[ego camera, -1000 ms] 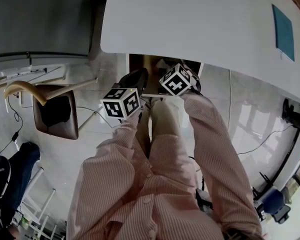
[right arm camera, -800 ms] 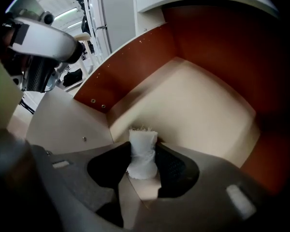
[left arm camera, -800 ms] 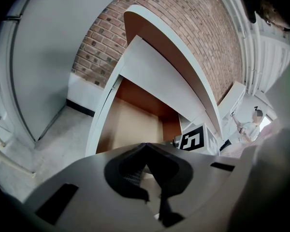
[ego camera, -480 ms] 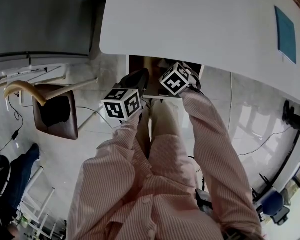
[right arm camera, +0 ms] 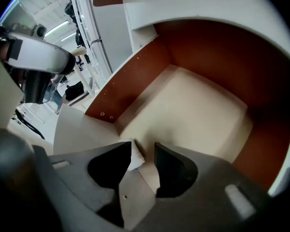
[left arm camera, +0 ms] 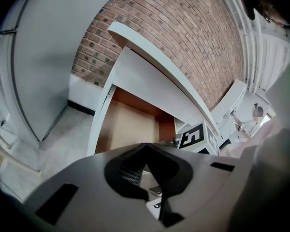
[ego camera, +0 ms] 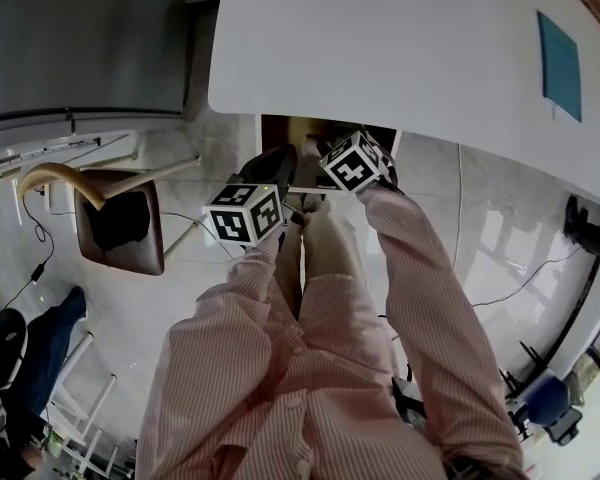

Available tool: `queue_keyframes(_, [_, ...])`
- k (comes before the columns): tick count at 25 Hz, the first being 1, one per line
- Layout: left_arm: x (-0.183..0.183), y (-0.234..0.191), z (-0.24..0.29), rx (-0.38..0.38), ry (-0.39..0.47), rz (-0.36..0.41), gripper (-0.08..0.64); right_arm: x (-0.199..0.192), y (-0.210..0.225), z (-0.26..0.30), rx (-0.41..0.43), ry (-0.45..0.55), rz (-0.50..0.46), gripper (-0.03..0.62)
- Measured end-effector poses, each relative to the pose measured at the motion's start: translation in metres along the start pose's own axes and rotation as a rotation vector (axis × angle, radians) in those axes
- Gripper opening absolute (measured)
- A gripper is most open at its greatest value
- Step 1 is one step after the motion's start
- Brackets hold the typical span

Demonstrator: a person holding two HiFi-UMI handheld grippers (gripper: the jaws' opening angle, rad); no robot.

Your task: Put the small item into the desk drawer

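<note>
Found right gripper [right arm camera: 143,146] spread open inside the front of the open desk drawer [right arm camera: 193,115], small white item [right arm camera: 136,157] between the jaws, against one jaw and clear of the other; couldn't tell if the item rested on the drawer floor. Found left gripper [left arm camera: 145,145] pinched closed on nothing, just outside the drawer, near the right gripper's marker cube [left arm camera: 193,137]. Noted white desk top [ego camera: 400,48] over the drawer, teal pad [ego camera: 560,53] far right, brown chair [ego camera: 120,223] well left.
</note>
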State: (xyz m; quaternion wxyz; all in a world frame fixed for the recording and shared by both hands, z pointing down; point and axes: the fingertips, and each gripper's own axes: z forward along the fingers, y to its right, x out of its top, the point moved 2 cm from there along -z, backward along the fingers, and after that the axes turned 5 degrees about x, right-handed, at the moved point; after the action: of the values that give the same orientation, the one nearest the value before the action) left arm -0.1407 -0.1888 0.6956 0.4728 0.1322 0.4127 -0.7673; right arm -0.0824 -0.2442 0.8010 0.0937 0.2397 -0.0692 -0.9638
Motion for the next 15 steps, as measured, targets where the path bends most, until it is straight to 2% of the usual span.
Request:
queue_keyframes(2, [0.002, 0.002, -0.007, 0.001, -0.001, 0.0, 0.0, 0.003, -0.005, -0.008, -0.009, 0.01, -0.011, 0.144])
queue_keyframes(6, [0.007, 0.005, -0.02, 0.007, -0.002, 0.009, 0.0, 0.008, -0.013, -0.027, -0.034, 0.031, -0.016, 0.042])
queue_keyframes(8, [0.011, 0.009, -0.028, 0.004, 0.003, 0.013, 0.0, 0.01, -0.018, -0.038, -0.045, 0.046, -0.005, 0.012])
queue_keyframes(15, [0.025, 0.026, -0.055, -0.025, 0.026, 0.05, 0.0, 0.023, -0.032, -0.085, -0.065, 0.144, 0.099, 0.008])
